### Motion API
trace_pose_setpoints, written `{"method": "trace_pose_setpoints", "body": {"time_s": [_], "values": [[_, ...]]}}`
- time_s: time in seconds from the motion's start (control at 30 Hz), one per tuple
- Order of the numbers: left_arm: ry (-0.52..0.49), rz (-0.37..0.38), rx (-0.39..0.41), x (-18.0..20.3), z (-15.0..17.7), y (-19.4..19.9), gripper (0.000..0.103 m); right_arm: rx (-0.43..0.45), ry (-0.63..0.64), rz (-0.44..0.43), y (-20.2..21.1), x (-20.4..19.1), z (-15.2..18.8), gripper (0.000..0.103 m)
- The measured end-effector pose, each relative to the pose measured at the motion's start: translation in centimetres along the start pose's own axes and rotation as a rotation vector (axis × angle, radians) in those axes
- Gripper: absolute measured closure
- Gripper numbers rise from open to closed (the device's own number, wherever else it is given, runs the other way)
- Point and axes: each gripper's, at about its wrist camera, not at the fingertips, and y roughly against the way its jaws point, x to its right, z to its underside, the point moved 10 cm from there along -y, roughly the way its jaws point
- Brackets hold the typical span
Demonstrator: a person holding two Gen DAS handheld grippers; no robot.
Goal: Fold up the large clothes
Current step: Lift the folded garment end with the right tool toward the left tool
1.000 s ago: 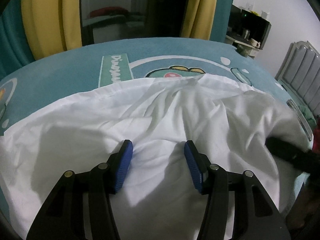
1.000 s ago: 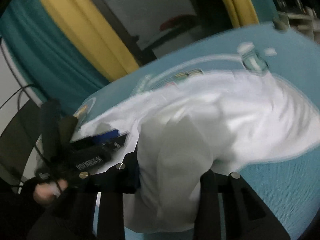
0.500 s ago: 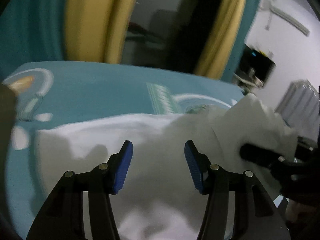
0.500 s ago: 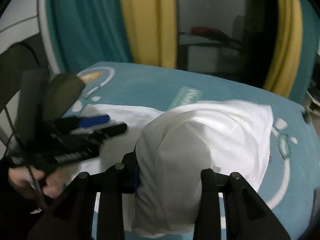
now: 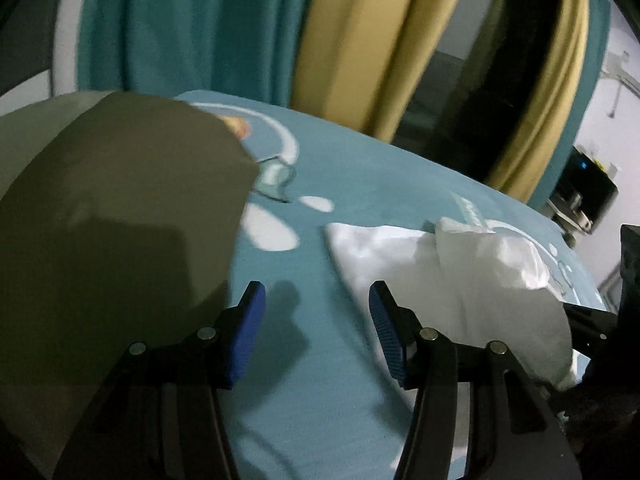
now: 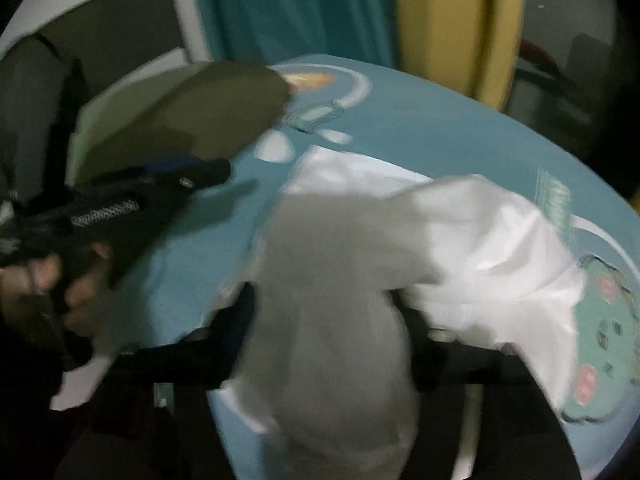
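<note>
While the white cloth garment (image 5: 452, 280) lies bunched, not flat, on the teal printed mat (image 5: 360, 200), folding looks partly done.
Left wrist view: left gripper (image 5: 316, 328) jaws apart, empty, over bare mat beside the garment. Right wrist view: right gripper (image 6: 328, 320) jaws have just been opening, cloth draped between them, grip apparently released; flattening and final folds remain.

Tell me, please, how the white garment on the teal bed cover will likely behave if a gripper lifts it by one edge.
The white garment will probably sag and drape, not hold shape: it already lies in soft creases and bunches. It seems light and thin. Between the fingers of the right gripper, whose jaws have just been opening, a bunch still hangs, so folds may slip loose.
</note>
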Motion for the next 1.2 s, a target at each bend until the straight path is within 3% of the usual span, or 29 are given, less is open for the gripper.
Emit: {"method": "trace_pose_setpoints", "body": {"time_s": [0.13,0.23,0.37,0.47,0.6,0.67,0.73,0.83,1.03,1.2], "values": [[0.027,-0.041,0.026,-2.3,-0.8,1.4,0.046,0.028,0.018,-0.219,-0.3,-4.3,-1.8,0.025],[0.024,-0.055,0.045,-3.0,-1.7,2.2,0.046,0.043,0.063,-0.253,0.0,-5.7,-2.3,0.025],[-0.006,-0.042,0.060,-1.9,-2.6,2.8,0.046,0.109,0.085,-0.235,2.6,-5.5,-2.6,0.025],[-0.055,0.045,0.048,1.4,-2.8,2.2,0.046,0.165,0.034,-0.180,5.0,-2.7,-2.5,0.025],[-0.180,0.194,-0.051,7.8,-1.4,-0.4,0.046,0.187,-0.086,-0.019,6.6,3.6,-0.7,0.025],[-0.269,0.235,-0.112,10.5,-0.1,-2.1,0.046,0.183,-0.173,0.042,7.3,7.0,1.1,0.025],[-0.341,0.191,-0.168,11.6,1.0,-4.4,0.046,0.176,-0.243,0.083,7.5,9.3,2.4,0.025],[-0.342,0.111,-0.210,10.5,1.1,-7.1,0.046,0.164,-0.322,0.129,8.0,12.1,4.6,0.025],[-0.156,-0.126,-0.162,2.7,-2.6,-8.4,0.046,0.144,-0.404,0.123,7.6,14.5,6.6,0.025],[-0.056,-0.164,-0.168,-1.0,-2.3,-6.9,0.046,0.156,-0.428,0.044,6.6,14.7,6.1,0.025]]}}
